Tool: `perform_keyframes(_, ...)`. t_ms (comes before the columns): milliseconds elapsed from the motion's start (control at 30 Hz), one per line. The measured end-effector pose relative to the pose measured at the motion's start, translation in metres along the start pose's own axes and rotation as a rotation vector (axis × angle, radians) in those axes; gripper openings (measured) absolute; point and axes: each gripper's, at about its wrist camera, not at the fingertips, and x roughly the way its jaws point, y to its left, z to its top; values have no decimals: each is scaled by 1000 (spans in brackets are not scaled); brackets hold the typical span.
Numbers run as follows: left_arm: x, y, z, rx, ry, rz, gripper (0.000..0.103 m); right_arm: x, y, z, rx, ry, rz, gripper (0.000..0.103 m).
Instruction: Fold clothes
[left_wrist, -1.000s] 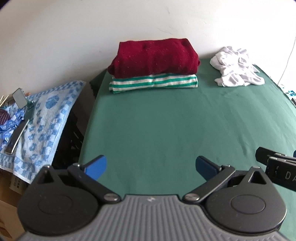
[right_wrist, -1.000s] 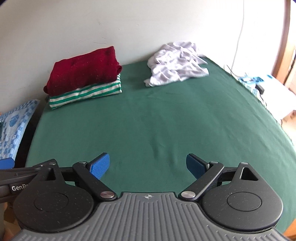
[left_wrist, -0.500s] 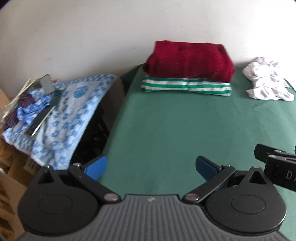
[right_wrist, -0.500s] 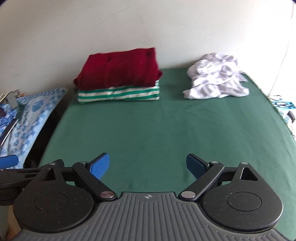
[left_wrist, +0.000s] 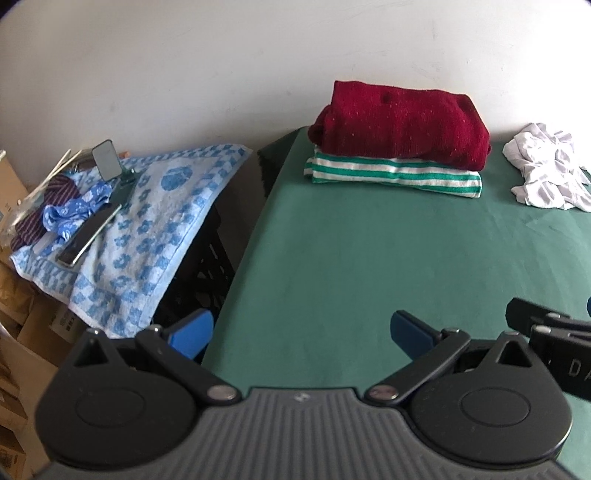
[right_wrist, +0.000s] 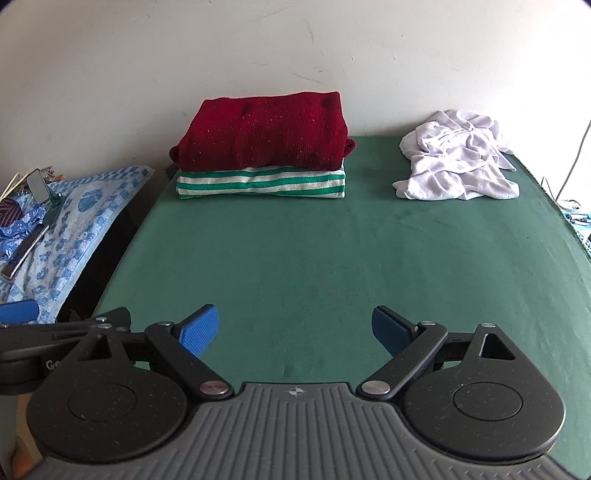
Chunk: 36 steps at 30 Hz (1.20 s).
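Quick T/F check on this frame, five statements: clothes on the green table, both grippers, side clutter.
1. The folded dark red knit sweater lies on top of the folded green-and-white striped garment. True.
2. The white garment is folded flat. False: it lies in a crumpled heap on the green table cover, apart from the stack.
3. The left gripper is shut on cloth. False: its jaws are apart and hold nothing.
4. The right gripper is open and empty above the table cover. True.
5. A phone lies on the red sweater. False: it lies on the blue-and-white patterned towel beside the table.
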Motion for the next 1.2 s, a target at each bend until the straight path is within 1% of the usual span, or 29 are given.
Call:
perform_keyframes(167,3,-2,1,9,-11,-10,103,0,2,0,-2,-6,-27,92)
perform_keyframes(367,8,3,1,-28,-10,-79,102,-2,2,3,-10,-27,-52,92)
perform_keyframes(433,8,2,1,-24,-18,-86,102,-3,2,3,-11,-32,-58,92)
perform_keyframes(700,3,1,3,15,-60,-76,102,-4,3,4,-35,-42,-78,92)
perform_keyframes(833,1,7,4,-19,-70,-98,102,-6,4,5,-44,-50,-81,92)
perform_keyframes(1100,-5,14,6,-38,-90,-123,102,-13,8,5,-69,-80,-90,92)
perform_keyframes(1200,-5,8,5,0,-78,-89,102,-14,6,5,-61,-79,-86,92)
